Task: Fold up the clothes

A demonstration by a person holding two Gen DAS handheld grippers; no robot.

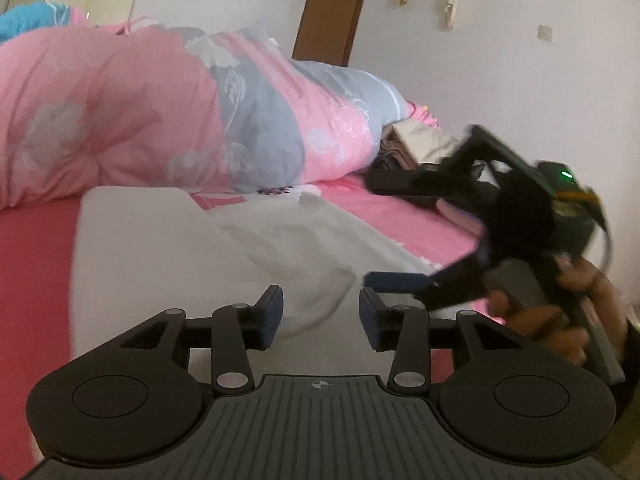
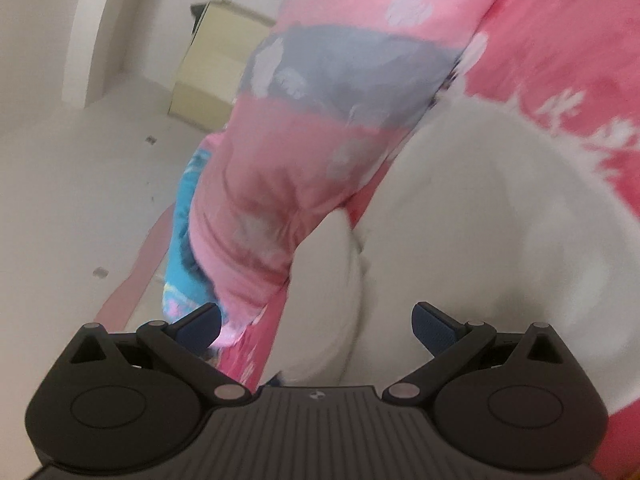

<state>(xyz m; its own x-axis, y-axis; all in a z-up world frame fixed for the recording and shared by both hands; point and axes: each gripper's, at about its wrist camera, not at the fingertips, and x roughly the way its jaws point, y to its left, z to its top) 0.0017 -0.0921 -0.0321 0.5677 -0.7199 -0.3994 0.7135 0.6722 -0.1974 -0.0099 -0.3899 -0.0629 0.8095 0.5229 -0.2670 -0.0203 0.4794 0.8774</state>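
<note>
A white garment (image 1: 168,248) lies spread flat on the pink bed sheet (image 1: 36,236). My left gripper (image 1: 321,322) is open and empty, low over the garment's near part. My right gripper (image 1: 372,232), held in a hand, hovers at the right with its jaws wide apart, blurred by motion. In the right wrist view the right gripper (image 2: 316,328) is open and empty, tilted, above a raised fold of the white garment (image 2: 460,208).
A rolled pink and grey floral quilt (image 1: 180,112) lies along the back of the bed. Folded beige clothes (image 1: 416,148) sit at its far end. A brown door (image 1: 332,12) and white wall stand behind. A blue cloth (image 2: 182,248) lies beside the quilt.
</note>
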